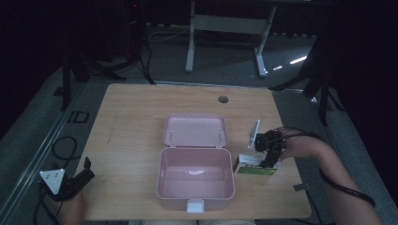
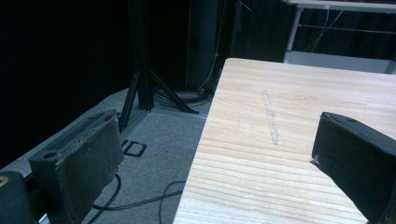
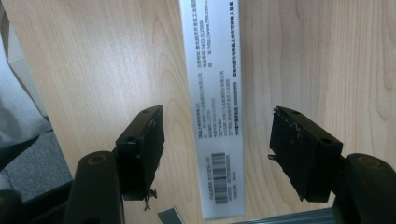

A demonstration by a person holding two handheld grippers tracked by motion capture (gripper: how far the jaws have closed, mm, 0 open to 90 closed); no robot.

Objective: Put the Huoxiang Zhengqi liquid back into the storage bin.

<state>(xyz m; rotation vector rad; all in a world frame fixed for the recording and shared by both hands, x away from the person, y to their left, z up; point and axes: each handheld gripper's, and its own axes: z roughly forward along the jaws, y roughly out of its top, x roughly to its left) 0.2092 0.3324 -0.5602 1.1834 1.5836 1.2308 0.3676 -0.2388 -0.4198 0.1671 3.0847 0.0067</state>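
Carton [image 1: 256, 165] beside open pink box [image 1: 195, 178], between spread right tongs [image 3: 217, 154].

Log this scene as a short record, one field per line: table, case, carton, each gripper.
table: light wooden table, cable hole near its far edge
case: pink case at centre, lid open and laid back, nothing seen inside
carton: white and green box right of the case, barcode side up
left gripper: left gripper at the table's near left corner, jaws apart, holding nothing
right gripper: right gripper over the box, jaws open either side of it, not closed on it
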